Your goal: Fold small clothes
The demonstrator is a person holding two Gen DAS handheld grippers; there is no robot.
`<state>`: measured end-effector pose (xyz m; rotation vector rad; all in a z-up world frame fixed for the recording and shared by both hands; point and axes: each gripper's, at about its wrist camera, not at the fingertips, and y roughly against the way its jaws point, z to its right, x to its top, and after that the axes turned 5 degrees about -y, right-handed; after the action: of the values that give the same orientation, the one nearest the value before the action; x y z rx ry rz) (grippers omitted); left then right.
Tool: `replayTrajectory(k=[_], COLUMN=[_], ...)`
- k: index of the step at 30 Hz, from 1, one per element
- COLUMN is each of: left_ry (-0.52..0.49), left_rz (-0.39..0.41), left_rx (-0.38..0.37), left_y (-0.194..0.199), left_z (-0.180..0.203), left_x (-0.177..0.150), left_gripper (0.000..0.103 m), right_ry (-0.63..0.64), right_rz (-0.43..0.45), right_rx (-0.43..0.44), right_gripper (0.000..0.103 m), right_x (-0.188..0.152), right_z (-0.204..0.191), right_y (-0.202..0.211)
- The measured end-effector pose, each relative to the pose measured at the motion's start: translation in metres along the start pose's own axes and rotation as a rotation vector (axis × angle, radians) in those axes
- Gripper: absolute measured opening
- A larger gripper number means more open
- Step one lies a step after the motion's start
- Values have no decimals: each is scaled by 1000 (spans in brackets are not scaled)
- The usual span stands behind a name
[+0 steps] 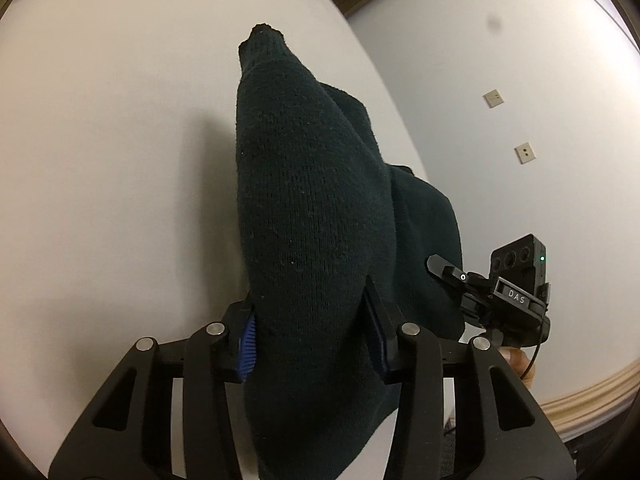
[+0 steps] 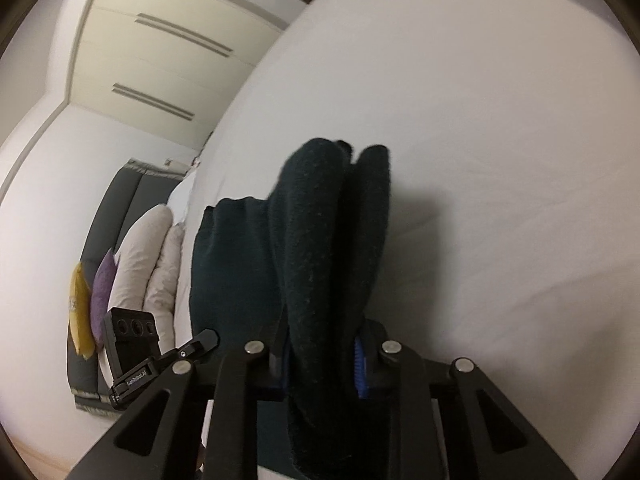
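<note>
A dark green knitted garment [image 1: 308, 200] lies bunched lengthwise over the white bed sheet [image 1: 112, 152]. My left gripper [image 1: 310, 332] is shut on its near end, the blue pads pressing the thick fold from both sides. Its ribbed tip points away up the bed. In the right wrist view the same dark garment [image 2: 320, 248] rises in two humps, and my right gripper [image 2: 322, 364] is shut on it, the fabric squeezed between the pads. The other gripper's camera block shows at the side of each view.
White sheet [image 2: 500, 160] spreads wide around the garment. Pillows in white, purple and yellow [image 2: 132, 272] lean on a grey headboard at the left. A pale wardrobe [image 2: 160, 60] stands behind. The bed's edge and a white wall with sockets [image 1: 524, 152] lie at the right.
</note>
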<state>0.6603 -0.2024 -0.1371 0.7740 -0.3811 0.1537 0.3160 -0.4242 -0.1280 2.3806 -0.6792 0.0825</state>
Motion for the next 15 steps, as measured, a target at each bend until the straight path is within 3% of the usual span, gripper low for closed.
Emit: replayTrajectory(k=[9, 15], left_ry=[-41, -29], left_rz=[91, 96], left_rx=[31, 118], left_y=[130, 169], left_z=[10, -15], left_x=[-39, -83], left_gripper=[42, 43], right_ry=[71, 116], right_rz=[-61, -135], right_rx=[142, 137], right_gripper=[25, 25], right_x=[-67, -127], right_z=[-90, -113], right_y=[10, -22])
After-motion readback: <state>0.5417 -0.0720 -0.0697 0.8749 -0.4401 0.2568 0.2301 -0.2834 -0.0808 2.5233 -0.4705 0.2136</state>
